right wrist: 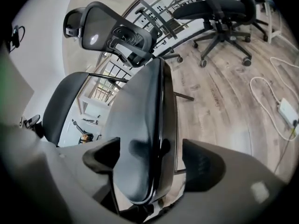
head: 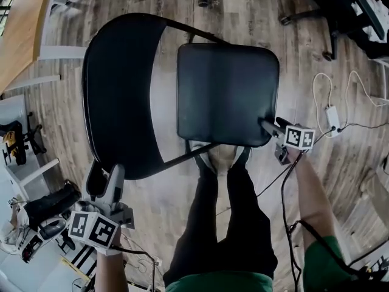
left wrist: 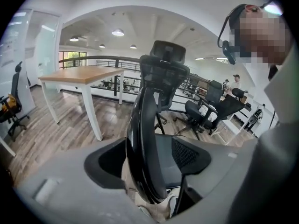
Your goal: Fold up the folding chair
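Head view: folding chair [head: 226, 96] unfolded on wood floor [head: 292, 41], just ahead of person's legs [head: 222, 224]. Left gripper [head: 104, 178] jaws apart, straddling backrest [head: 118, 90] rim, near left. Right gripper [head: 268, 126] jaws apart, astride seat [right wrist: 140, 139] near-right corner.

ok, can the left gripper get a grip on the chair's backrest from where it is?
Likely yes: the backrest edge already stands between the left gripper's jaws. They are apart, with nothing else in the gap.
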